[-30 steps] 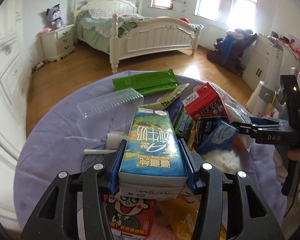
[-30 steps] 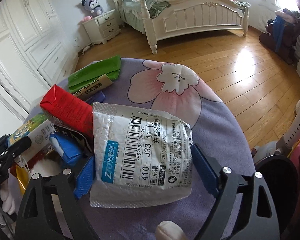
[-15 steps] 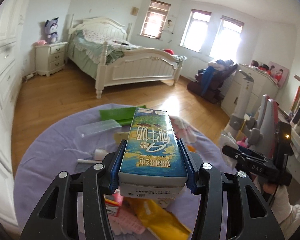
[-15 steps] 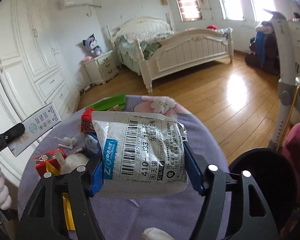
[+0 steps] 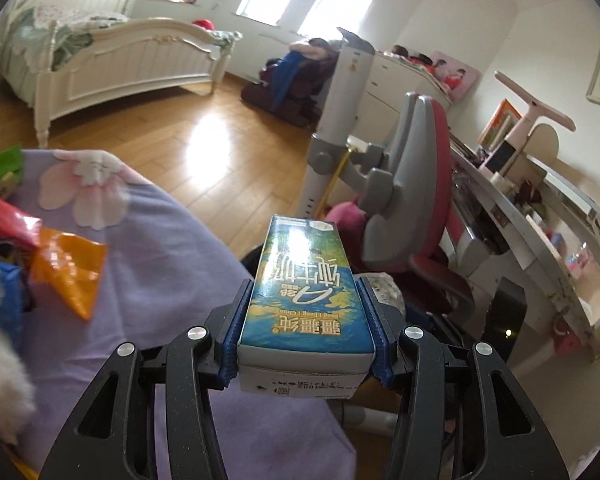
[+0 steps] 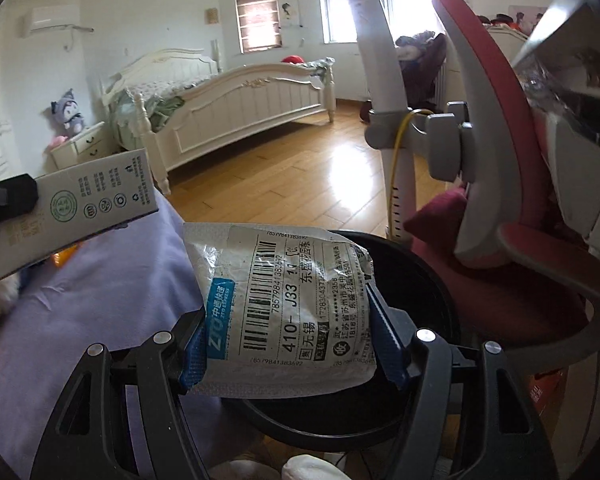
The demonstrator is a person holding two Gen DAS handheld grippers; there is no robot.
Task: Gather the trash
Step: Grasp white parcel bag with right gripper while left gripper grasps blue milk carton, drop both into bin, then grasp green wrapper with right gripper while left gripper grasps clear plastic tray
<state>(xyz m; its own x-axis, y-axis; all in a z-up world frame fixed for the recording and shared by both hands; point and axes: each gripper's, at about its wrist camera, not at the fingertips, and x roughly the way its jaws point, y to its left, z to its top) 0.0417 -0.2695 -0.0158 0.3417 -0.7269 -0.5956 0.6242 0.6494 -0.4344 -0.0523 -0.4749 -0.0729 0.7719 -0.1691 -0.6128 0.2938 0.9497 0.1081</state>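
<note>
Our left claw [image 5: 306,320] grips a blue-and-green milk carton [image 5: 305,296] between its blue pads, holding it in the air past the edge of the lavender-covered surface [image 5: 148,264], where an orange wrapper [image 5: 70,272] and a red carton [image 5: 4,216] lie. Our right claw [image 6: 290,340] is clamped on a crumpled white courier mailer bag [image 6: 288,312], its pads pressing both sides, and holds it over the round black trash bin [image 6: 432,280] beside the surface. The milk carton [image 6: 72,208] shows at that view's left. A red-and-grey chair [image 6: 512,220] stands just behind the bin.
</note>
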